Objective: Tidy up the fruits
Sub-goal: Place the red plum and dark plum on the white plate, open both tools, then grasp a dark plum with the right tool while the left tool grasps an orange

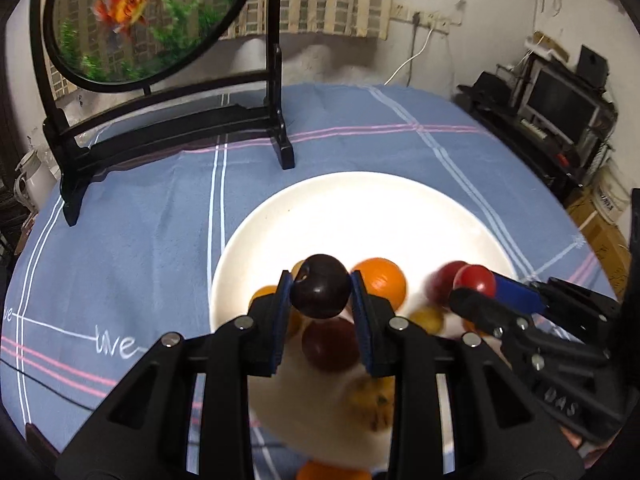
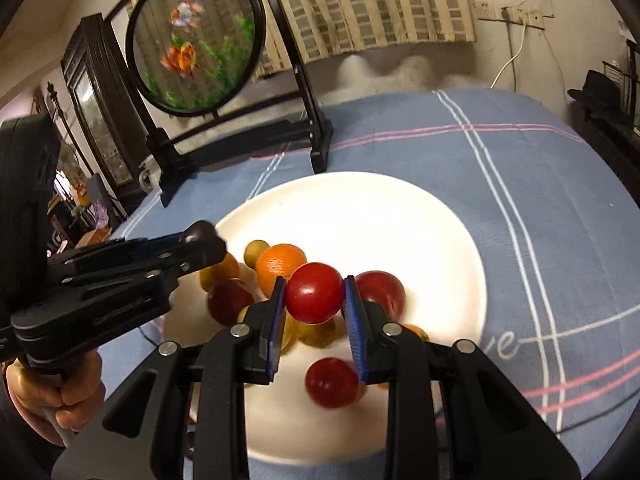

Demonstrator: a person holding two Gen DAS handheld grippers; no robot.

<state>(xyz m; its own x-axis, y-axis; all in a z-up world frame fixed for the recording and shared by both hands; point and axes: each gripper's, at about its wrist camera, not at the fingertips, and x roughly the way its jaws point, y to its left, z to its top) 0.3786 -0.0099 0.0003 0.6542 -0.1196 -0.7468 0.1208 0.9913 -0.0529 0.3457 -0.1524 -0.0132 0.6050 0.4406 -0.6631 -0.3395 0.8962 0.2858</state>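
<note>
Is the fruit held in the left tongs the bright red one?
No. The left tongs are shut on a dark purple fruit above the white plate; the bright red fruit sits in the right tongs.

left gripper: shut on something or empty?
Shut on a dark plum. The left gripper has both blue pads pressed against the plum's sides, holding it above the white plate.

In the left wrist view, a speckled yellow-orange fruit (image 1: 370,402) under the gripper body is too blurred to identify. A round orange fruit (image 1: 332,472) is cut off by the bottom edge. A dark red round fruit (image 1: 440,284) is smeared by blur. The round framed goldfish panel (image 1: 140,16) is cut by the top edge. In the right wrist view, a small orange fruit (image 2: 416,332) is mostly hidden behind a finger.
</note>
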